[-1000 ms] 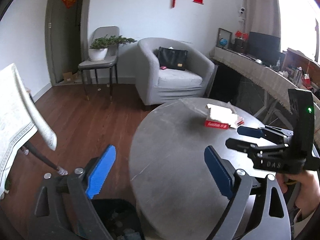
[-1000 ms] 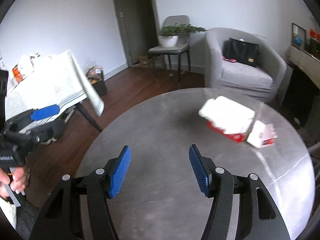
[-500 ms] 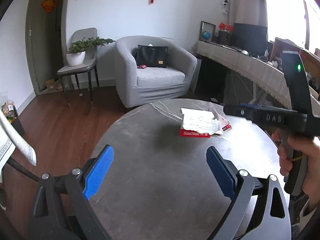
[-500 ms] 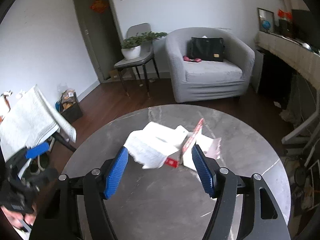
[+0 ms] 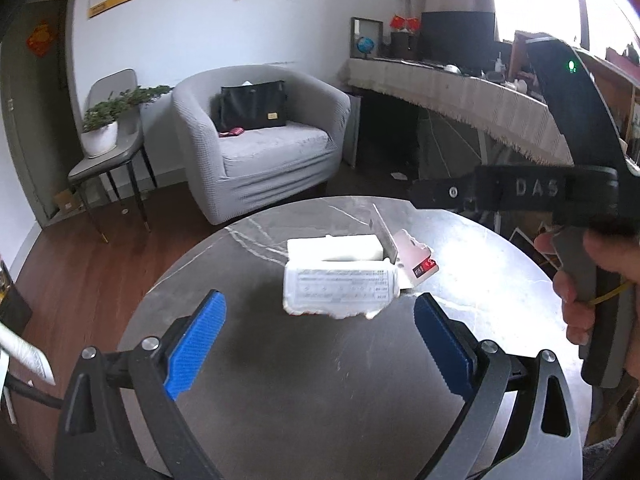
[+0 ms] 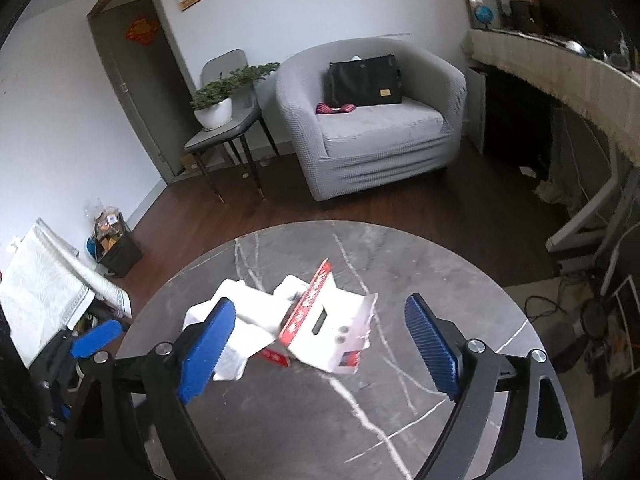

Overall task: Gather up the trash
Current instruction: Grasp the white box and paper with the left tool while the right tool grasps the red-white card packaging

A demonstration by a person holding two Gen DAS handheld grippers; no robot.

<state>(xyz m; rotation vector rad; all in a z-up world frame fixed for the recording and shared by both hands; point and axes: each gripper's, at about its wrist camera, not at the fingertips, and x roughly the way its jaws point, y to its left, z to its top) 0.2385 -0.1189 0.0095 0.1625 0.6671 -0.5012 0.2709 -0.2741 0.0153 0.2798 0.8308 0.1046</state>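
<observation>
Both tongs have closed toward the torn cardboard box (image 6: 320,328), armchair (image 6: 372,120) beyond.

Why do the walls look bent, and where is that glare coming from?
Both views are fisheye, so straight edges bow. In the left wrist view, a window at upper right blows out white and its light shines on the round grey marble table; the right wrist view has only mild sheen.

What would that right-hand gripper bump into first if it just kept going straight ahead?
Probably the torn red-and-white carton on the round table. It lies straight ahead between the open fingers of the right gripper, though how far off is hard to judge.
</observation>
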